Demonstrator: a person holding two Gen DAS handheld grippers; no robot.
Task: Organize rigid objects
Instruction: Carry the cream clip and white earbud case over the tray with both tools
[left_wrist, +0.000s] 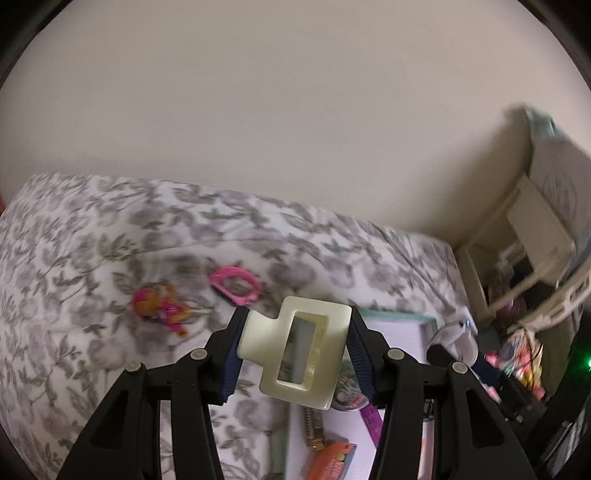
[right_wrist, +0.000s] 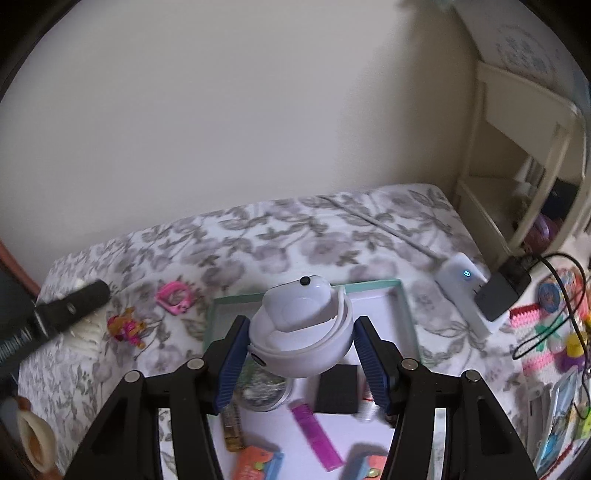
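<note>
In the left wrist view my left gripper (left_wrist: 295, 332) is shut on a cream hair claw clip (left_wrist: 299, 347), held in the air over the flowered bedspread (left_wrist: 92, 240). In the right wrist view my right gripper (right_wrist: 301, 343) is shut on a round white device with a black button (right_wrist: 301, 328), above a teal-rimmed box (right_wrist: 369, 285). In the box lie a glittery round item (right_wrist: 264, 391), a black block (right_wrist: 338, 387), a pink comb (right_wrist: 316, 435) and orange cards (right_wrist: 255, 465). A pink ring (left_wrist: 234, 284) and a small doll (left_wrist: 159, 306) lie on the bed to the left of the box (left_wrist: 399, 315).
A white charger with a blue light (right_wrist: 461, 288) and a black adapter (right_wrist: 498, 295) with cables sit at the bed's right edge. A cream shelf unit (right_wrist: 517, 147) stands beyond, with colourful crochet items (right_wrist: 535, 332) below it. The wall runs behind the bed.
</note>
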